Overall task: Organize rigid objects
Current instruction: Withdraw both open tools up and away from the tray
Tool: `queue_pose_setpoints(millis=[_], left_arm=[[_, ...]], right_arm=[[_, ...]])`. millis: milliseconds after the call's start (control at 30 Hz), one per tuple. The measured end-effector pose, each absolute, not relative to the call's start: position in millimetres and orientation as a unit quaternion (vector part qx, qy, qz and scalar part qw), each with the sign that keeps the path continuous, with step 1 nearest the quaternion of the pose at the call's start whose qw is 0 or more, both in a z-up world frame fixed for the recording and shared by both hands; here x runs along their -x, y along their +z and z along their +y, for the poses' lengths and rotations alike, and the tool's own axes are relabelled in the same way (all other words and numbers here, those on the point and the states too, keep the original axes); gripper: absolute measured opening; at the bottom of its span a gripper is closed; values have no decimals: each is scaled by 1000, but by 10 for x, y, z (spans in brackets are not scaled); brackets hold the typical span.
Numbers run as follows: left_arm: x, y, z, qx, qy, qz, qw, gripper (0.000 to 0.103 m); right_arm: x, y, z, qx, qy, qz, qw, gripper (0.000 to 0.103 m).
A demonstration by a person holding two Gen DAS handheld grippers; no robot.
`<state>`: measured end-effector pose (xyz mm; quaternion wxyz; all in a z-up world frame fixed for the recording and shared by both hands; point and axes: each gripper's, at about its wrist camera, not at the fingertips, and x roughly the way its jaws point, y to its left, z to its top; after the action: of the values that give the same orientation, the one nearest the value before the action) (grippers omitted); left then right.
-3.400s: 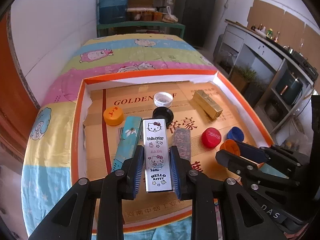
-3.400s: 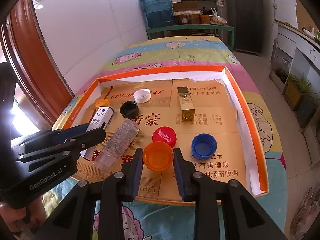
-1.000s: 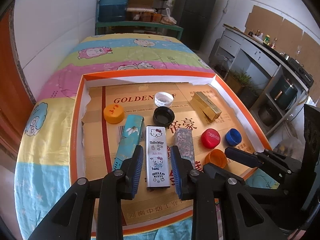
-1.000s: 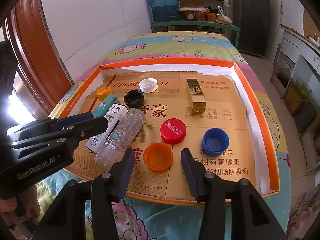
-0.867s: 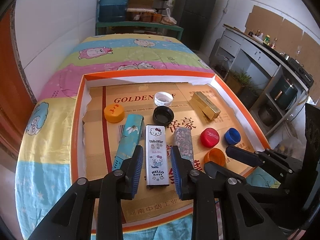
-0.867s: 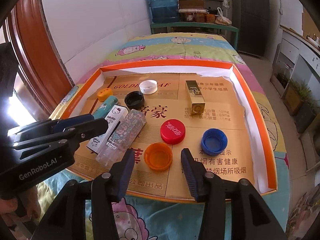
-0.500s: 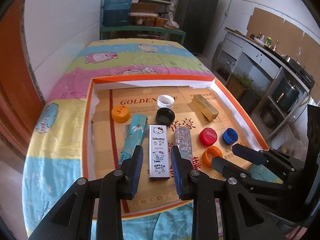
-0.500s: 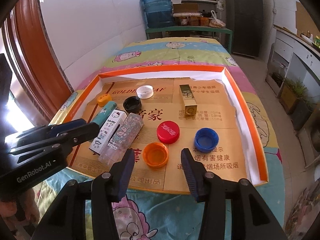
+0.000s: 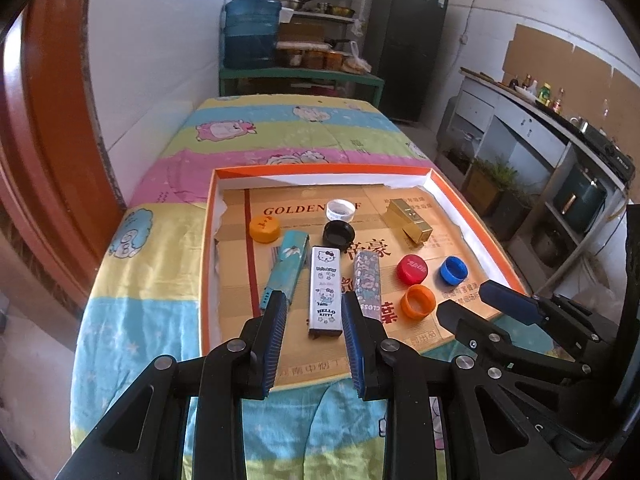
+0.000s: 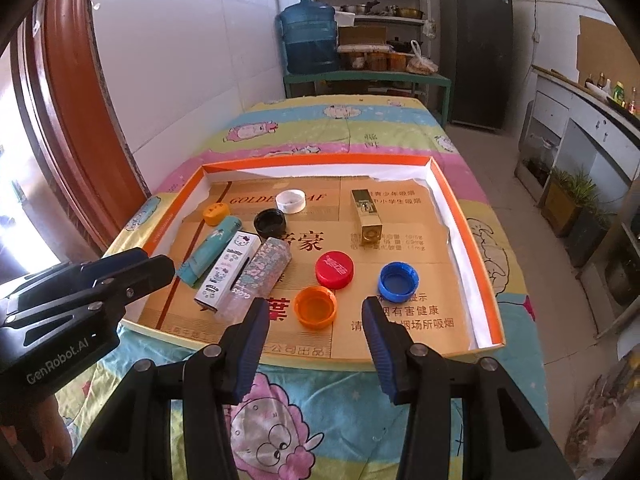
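Note:
A shallow orange-rimmed cardboard tray [image 9: 472,204] [image 10: 456,216] lies on a bed. In it three long boxes lie side by side: teal [image 9: 286,270], white Hello Kitty [image 9: 326,290] [image 10: 228,266], floral [image 9: 367,278]. A gold box [image 9: 410,220] [image 10: 366,216] lies at the back right. Caps lie loose: red [image 10: 335,269], blue [image 10: 398,279], orange [image 10: 315,306], black [image 10: 270,222], white [image 10: 291,201], yellow-orange [image 10: 216,213]. My left gripper [image 9: 313,338] is open and empty, held back above the tray's front edge. My right gripper [image 10: 315,340] is open and empty, just behind the orange cap.
The tray sits on a striped cartoon bedsheet [image 9: 280,128]. A white wall and a red-brown door frame [image 9: 48,152] stand to the left. A water jug and a shelf [image 10: 310,40] stand beyond the bed, with cabinets [image 9: 520,136] on the right.
My left gripper let go of the Hello Kitty box and my right gripper let go of the orange cap. Both have pulled back and up from the tray.

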<state>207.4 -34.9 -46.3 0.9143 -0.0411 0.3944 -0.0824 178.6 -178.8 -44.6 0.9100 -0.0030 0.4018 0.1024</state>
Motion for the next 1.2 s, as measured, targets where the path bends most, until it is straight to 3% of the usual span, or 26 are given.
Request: queue_pose_setpoints(millis=[1200], left_arm=[[-1418, -142, -271, 55, -81, 361, 928, 29]], right_arm=[[-1220, -84, -1651, 9, 89, 368, 926, 48]])
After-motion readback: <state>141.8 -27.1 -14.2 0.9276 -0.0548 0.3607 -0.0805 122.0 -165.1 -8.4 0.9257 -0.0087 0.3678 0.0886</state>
